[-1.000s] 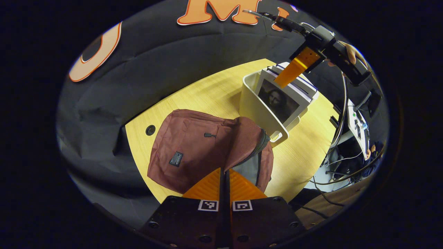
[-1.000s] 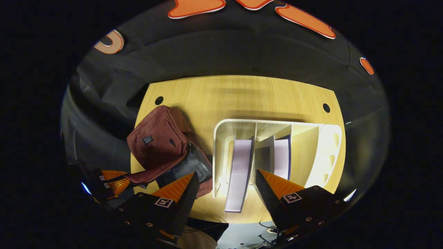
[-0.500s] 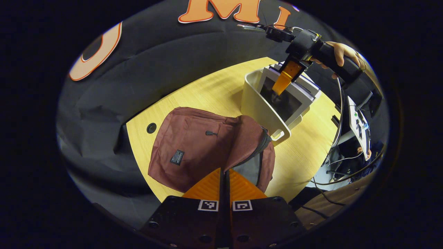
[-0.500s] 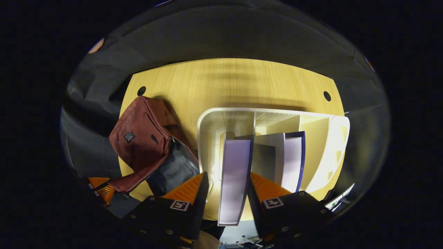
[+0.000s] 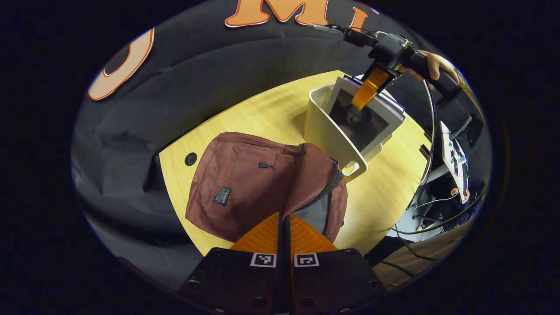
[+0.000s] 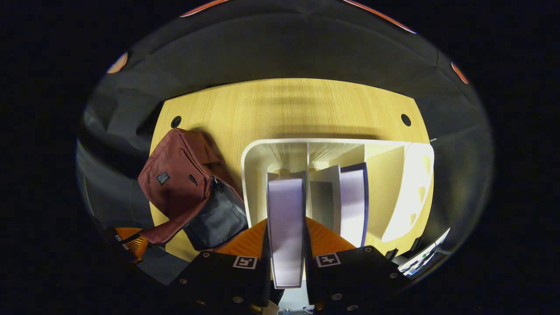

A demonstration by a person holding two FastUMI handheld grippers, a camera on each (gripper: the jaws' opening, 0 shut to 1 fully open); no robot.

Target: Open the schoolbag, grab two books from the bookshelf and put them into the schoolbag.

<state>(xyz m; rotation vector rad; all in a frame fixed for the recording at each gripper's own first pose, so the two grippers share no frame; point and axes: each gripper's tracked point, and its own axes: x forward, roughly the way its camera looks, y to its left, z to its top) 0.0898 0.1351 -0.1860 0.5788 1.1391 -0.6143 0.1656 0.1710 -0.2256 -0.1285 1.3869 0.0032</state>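
Note:
A maroon schoolbag lies on the wooden table, its top flap raised over a grey lining. My left gripper is shut on the flap's zipper edge and holds it up. Beside the bag stands a white bookshelf with dividers. In the right gripper view a pale-edged book stands upright in its left slot, and my right gripper is shut on the book, one finger on each cover. The left gripper view shows the right gripper from the side, pinching that picture-covered book from above.
A second book stands in the bookshelf's middle slot; the right slot is open. The table has a cable hole near the bag. Cables and equipment hang past the table's right edge. A hand grips the right gripper's handle.
My right gripper came down over the left-slot book, then closed from wide open onto it; the book has risen slightly in the shelf. The left gripper still holds the flap.

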